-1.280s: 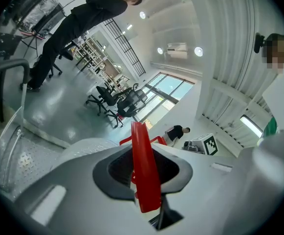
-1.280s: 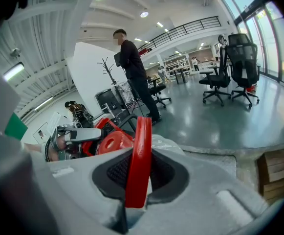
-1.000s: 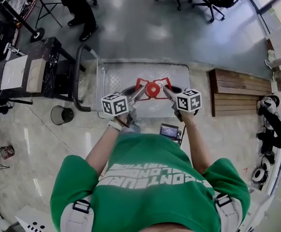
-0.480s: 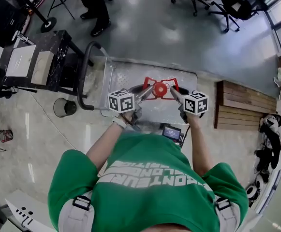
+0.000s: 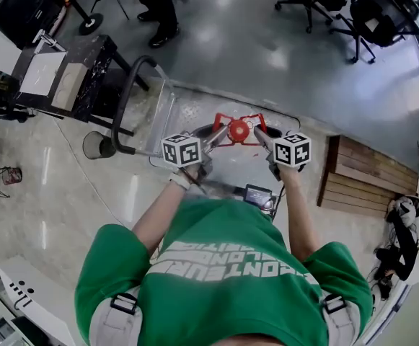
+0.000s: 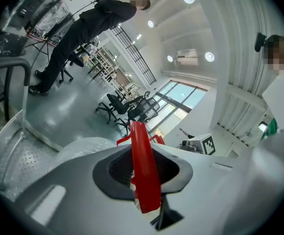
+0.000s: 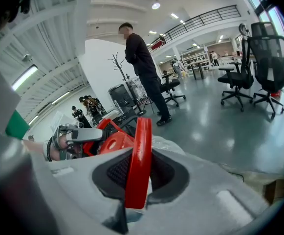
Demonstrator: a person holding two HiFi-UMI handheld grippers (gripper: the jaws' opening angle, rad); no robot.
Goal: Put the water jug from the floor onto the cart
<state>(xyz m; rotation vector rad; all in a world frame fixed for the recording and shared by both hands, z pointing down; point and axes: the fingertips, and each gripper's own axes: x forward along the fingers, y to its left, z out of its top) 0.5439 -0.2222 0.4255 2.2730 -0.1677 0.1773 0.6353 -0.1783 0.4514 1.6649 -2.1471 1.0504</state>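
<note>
Your left gripper [image 5: 220,133] has its fingers closed down to a narrow gap, clamped on 1 side of the red handle [image 6: 144,173] atop the water jug [image 5: 238,130]. Your right gripper [image 5: 258,133] has its fingers clamped the same way on the handle's opposite side. The jug sits between the 2 grippers over the metal deck of the cart [image 5: 187,110], beside its black push bar [image 5: 126,99]; you cannot tell whether its base touches the deck.
</note>
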